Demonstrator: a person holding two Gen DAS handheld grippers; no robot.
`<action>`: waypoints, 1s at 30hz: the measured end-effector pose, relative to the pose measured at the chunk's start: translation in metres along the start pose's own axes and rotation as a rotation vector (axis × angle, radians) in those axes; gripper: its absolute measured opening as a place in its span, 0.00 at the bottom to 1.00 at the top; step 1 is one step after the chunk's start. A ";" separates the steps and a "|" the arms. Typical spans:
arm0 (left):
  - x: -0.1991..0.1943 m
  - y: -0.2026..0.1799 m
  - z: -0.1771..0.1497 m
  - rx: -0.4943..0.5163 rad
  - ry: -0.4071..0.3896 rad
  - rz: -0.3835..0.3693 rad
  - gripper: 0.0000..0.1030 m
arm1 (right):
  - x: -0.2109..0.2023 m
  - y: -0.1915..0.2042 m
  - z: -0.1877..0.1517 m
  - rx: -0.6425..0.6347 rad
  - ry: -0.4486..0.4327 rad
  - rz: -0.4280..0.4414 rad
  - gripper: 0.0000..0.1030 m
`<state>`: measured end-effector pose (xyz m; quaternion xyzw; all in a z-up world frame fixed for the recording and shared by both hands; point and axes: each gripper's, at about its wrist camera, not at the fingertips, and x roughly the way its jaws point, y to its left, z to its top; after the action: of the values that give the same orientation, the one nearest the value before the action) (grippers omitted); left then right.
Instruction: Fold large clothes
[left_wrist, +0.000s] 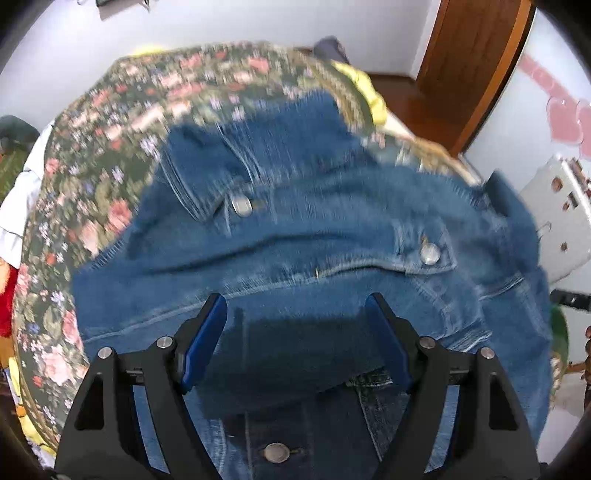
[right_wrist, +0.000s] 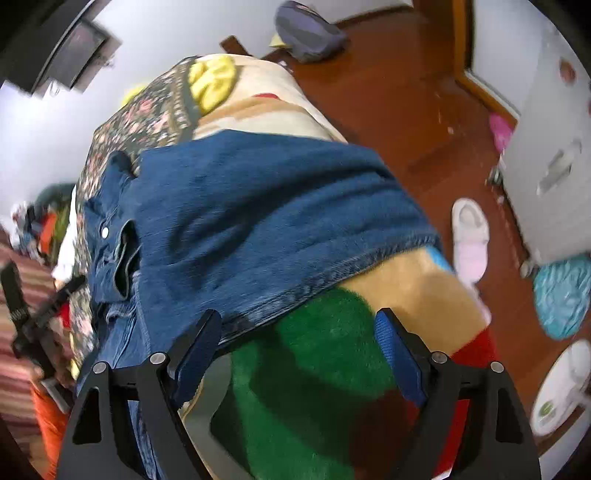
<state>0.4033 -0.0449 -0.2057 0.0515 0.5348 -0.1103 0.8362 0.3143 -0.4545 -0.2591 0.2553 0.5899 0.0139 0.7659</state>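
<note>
Both tongs stand spread wide and hold nothing. Left tongs (left_wrist: 295, 332), black with blue pads, hover just above a blue denim jacket with silver metal snap buttons (left_wrist: 295, 229), which lies ahead of and beneath them on a bed. A dark-green bedspread printed with pink flowers (left_wrist: 110, 147) shows beyond the jacket and to the left of these tongs. Ahead of the left tongs a denim panel with two button-flap pockets lies across the garment, and directly under them a darker flap casts shadow over a strip with another button (left_wrist: 277, 452), so at least one fold seems to be in place. Right tongs (right_wrist: 299, 334), also gaping, hang over a plush blanket with green, tan and red patches (right_wrist: 314, 369). The jacket's stitched hem edge (right_wrist: 332, 288) runs just ahead of them, passing close to their left pad, though contact cannot be confirmed. Further ahead the plain denim back spreads broad and fairly smooth, while to the left the collar and sleeve area bunches in a rumpled heap. Far to the right, a pale pink slipper (right_wrist: 471, 236) sits on the reddish wooden floor. Judging from this, the fold is partway along: the jacket is laid out and partly doubled over, but it is still wide, blurred in places, and uneven at one side. Bringing the hem side across, tucking the bunched part and squaring the bundle appear to remain.
</note>
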 end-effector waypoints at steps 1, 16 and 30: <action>0.003 -0.002 -0.001 0.005 0.005 0.008 0.75 | 0.004 -0.004 0.003 0.018 0.003 0.026 0.81; 0.017 -0.011 -0.015 0.021 0.011 0.025 0.75 | 0.030 0.008 0.046 0.097 -0.124 0.033 0.27; -0.050 -0.002 -0.013 0.004 -0.170 0.019 0.74 | -0.069 0.148 0.050 -0.208 -0.368 0.216 0.10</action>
<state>0.3715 -0.0378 -0.1658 0.0486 0.4613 -0.1073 0.8794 0.3807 -0.3671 -0.1282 0.2348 0.4049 0.1099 0.8769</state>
